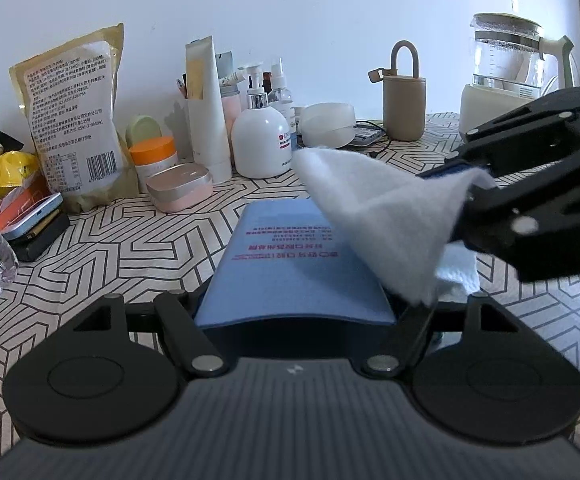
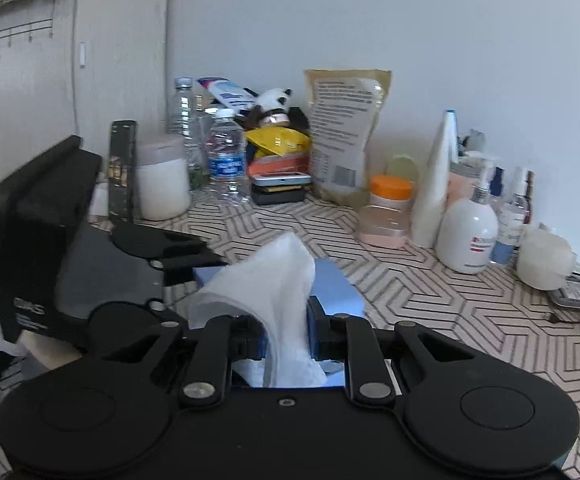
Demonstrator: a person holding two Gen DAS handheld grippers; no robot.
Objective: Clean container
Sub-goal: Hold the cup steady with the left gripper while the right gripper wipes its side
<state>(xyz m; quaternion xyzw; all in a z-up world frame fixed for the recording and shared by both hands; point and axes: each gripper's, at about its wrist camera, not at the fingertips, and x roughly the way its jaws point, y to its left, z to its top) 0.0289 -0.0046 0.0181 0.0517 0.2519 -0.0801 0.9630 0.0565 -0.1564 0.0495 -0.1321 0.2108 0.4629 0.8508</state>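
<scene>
Two hand-held grippers share the job: the left hand-held gripper (image 1: 294,312) clamps the blue container (image 1: 290,264) over the near bench (image 1: 130,240), while the right hand-held gripper (image 2: 286,336) pinches a white wipe (image 2: 274,280) against its right edge; I'd keep the clamp firm and drag the wipe flat along the lid

The left wrist view sits low and close behind the left claw (image 1: 294,312), facing the wall across the patterned desk (image 1: 138,240). The right wrist view looks from behind the right claw (image 2: 286,336), angled toward the desk's corner beside a cupboard (image 2: 22,80). Both share the blue box (image 1: 290,264), white cloth (image 2: 270,280), yellow pouch (image 1: 74,120) and white pump bottle (image 2: 470,232).
</scene>
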